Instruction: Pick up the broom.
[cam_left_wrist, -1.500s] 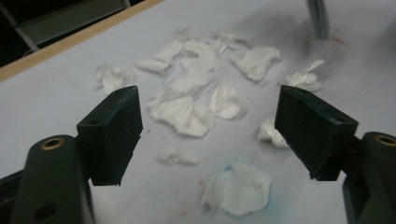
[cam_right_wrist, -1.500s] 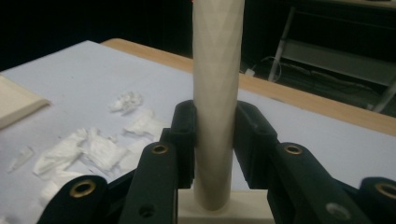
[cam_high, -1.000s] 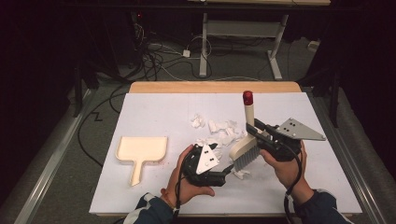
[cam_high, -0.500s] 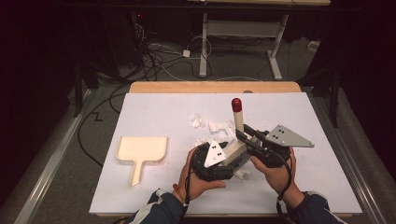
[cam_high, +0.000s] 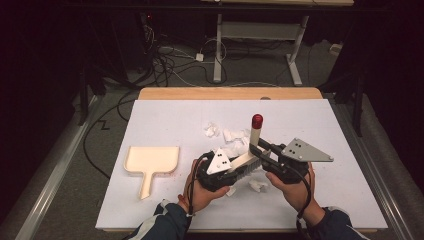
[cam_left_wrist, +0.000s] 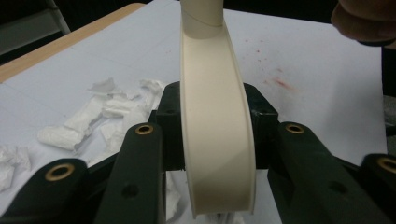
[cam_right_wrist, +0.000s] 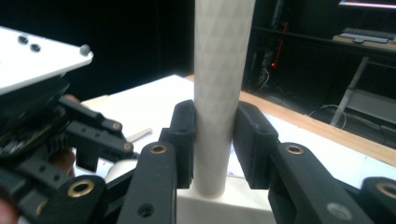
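Observation:
A cream brush with a red-tipped handle stands upright over the white table. My left gripper has just been closing, and its pads now press both sides of the cream brush head. My right gripper is shut on the handle just above the head. In the right gripper view the left gripper sits close at the left. Crumpled white paper scraps lie just behind the brush.
A cream dustpan lies flat at the left of the table. More scraps lie under the hands. The table's wooden far edge has cables and desk legs on the dark floor beyond it.
My left gripper moved right to the brush head and its jaws closed on it. The brush shifted slightly left and lower while the right gripper kept its hold on the handle.

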